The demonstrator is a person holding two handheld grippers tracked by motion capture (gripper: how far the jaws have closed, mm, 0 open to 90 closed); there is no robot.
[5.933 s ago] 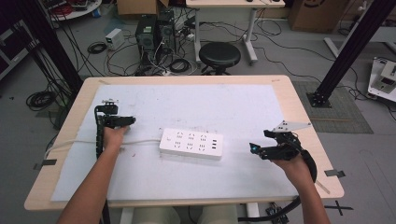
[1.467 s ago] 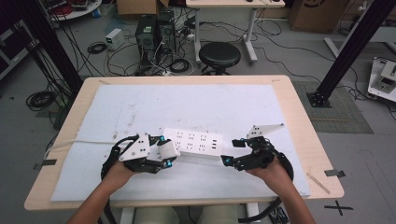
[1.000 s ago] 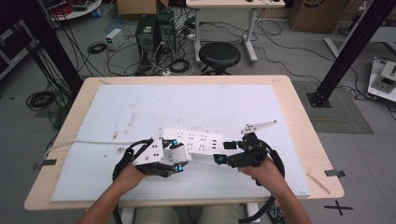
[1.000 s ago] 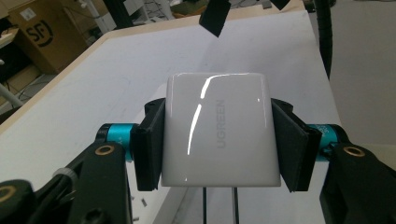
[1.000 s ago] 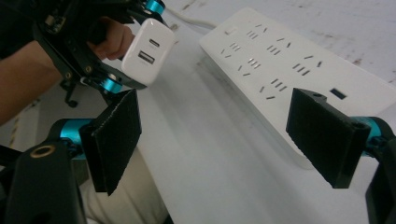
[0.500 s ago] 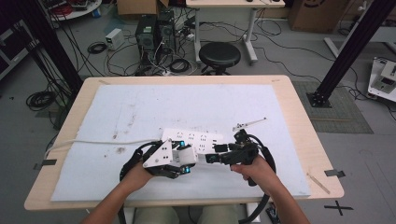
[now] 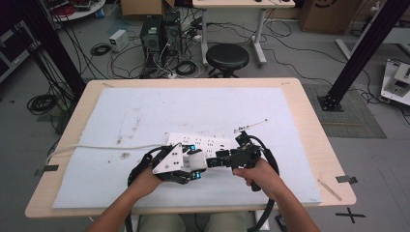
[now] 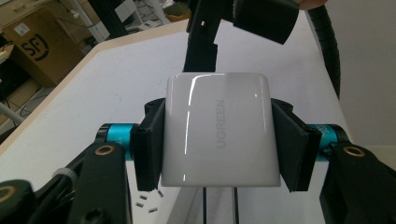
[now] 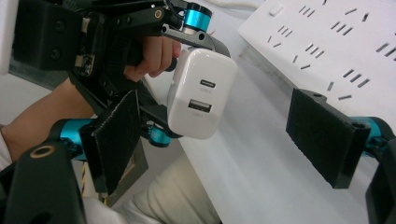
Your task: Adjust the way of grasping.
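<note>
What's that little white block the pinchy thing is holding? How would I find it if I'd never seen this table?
Start at the long white power strip lying near the middle of the table. Just in front of it, towards the person, the left gripper clamps a small white charger between its black pads. Unlike the flat strip, it is a chunky rounded cube marked UGREEN, with two ports on one face.

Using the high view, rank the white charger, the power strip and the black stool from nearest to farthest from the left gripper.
1. White charger: clamped in the left gripper.
2. Power strip: on the mat, just beyond the gripper.
3. Black stool: on the floor past the table's far edge.
</note>
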